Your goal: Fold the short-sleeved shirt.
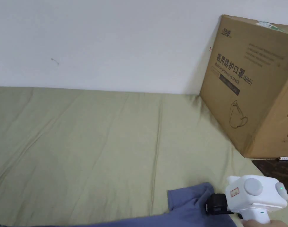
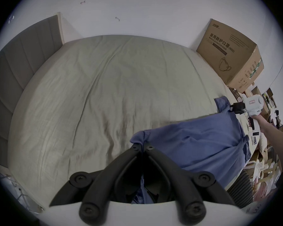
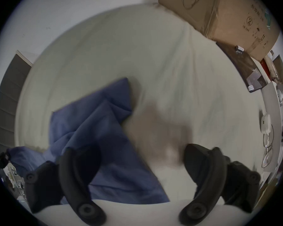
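My left gripper (image 2: pixel 142 148): jaws closed together, tips meeting, blue shirt (image 2: pixel 203 141) fabric pinched between them at a bunched edge. Cloth also runs down between the jaws toward the camera.

My right gripper (image 3: pixel 137 157): jaws wide apart in its own view, nothing between them. The left one of the pair lies over the shirt (image 3: pixel 95 131); the other is over bare sheet. That view is motion-blurred. In the left gripper view, the right gripper (image 2: pixel 232 108) sits right at the shirt's far corner; I can't tell contact from there. Head view puts the right gripper (image 1: pixel 209 204) against the shirt (image 1: pixel 190 204) edge beside a sleeve.

Shirt is on the bed (image 2: pixel 104 82), at its near right part, stretched between my two grippers, rumpled, one sleeve sticking out by the right gripper.

Bed has a wrinkled pale green sheet (image 1: pixel 96 147). Cardboard box (image 1: pixel 252 88) stands tilted at the far right corner against the white wall (image 1: pixel 111 38). Grey headboard (image 2: pixel 23 53) is at the left end.
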The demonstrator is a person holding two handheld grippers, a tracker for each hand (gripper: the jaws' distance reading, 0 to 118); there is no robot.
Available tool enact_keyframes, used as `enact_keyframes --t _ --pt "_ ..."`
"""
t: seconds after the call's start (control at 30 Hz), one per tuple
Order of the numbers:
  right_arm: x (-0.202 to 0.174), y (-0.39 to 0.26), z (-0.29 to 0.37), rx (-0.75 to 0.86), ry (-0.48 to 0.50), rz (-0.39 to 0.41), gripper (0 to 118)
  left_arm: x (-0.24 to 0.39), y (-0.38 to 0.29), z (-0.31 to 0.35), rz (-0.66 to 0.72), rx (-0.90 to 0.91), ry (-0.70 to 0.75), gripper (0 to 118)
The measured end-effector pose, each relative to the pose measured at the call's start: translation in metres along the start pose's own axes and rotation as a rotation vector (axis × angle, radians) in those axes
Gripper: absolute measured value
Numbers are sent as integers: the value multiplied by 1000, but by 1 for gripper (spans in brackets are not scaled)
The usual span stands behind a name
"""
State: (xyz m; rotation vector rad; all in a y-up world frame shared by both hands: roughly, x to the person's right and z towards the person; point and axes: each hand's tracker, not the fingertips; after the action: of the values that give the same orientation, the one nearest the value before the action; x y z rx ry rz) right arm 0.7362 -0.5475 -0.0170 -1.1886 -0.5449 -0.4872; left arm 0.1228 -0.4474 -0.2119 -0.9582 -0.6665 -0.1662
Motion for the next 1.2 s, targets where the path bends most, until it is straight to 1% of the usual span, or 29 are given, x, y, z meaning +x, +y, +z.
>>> enact_keyframes --t 0.03,0.07,0.1,0.17,0.2,0.23,0.27,0.3,0.33,0.37,0.4,0.43,0.47,0.5,0.57,0.6,0.63,0.7,0.77,0.83,0.87,0.93,1.0,1.03,1.1,1.13,1.2 --pt "-5 -7 1 4 -1 30 102 1 1 0 -11 -9 13 0" --pt "-11 -12 8 55 -20 75 99 0 1 -1 -17 -21 23 0" --pt "-17 -17 15 93 -24 119 89 -1 0 -3 -15 -22 20 0" --pt "-26 -27 26 101 -3 185 47 1 2 -4 -15 -23 11 0" --pt "-28 -30 31 105 21 206 13 0 2 -8 -10 -31 16 0" --pt "-28 -31 33 98 43 202 0 -2 3 -13 3 -42 16 0" --pt "-27 -34 36 96 45 184 0 -9 4 -19 24 -48 3 0" --pt "-23 -32 40 116 66 144 0 -14 4 -25 66 -51 -15 0" --pt "-19 -30 46 136 108 98 0 -18 6 -29 99 -40 -22 0" --pt "-14 -27 52 178 129 44 0 -21 9 -32 109 -24 -20 0" --pt "-8 -24 61 234 130 -5 0 -27 14 -34 113 -3 -6 0" --pt "-8 -19 72 284 138 -43 0 -30 20 -35 115 20 14 0" --pt "-5 -16 79 317 161 -59 0 -31 25 -36 119 43 25 0" --pt "-5 -13 86 335 172 -56 0 -33 31 -37 129 63 22 0" --pt "-11 -8 99 368 127 -20 0 -34 41 -36 130 86 3 0" --pt "-11 -10 106 384 123 -12 0 -33 46 -35 123 96 -5 0" --pt "-9 -15 114 417 117 -11 0 -32 50 -33 114 108 -8 0" --pt "-6 -28 129 427 123 -11 0 -27 52 -26 90 114 -24 0" --pt "1 -54 146 452 132 0 0 -27 46 -18 79 112 -61 0" --pt "9 -91 163 468 118 33 0 -27 28 -5 61 110 -77 0" --pt "13 -111 170 462 117 33 0 -29 17 1 58 105 -80 0" --pt "25 -158 179 396 133 17 0 -32 -10 12 58 56 -97 0" --pt "27 -204 182 321 140 -7 0 -37 -41 22 45 1 -103 0" --pt "30 -223 173 241 117 19 0 -40 -59 24 50 -47 -90 0" --pt "35 -249 152 124 89 34 0 -48 -88 21 107 -126 -106 0" --pt "38 -259 139 89 90 26 0 -52 -104 16 120 -165 -113 0" --pt "39 -268 117 63 87 21 0 -52 -123 6 91 -222 -75 0"
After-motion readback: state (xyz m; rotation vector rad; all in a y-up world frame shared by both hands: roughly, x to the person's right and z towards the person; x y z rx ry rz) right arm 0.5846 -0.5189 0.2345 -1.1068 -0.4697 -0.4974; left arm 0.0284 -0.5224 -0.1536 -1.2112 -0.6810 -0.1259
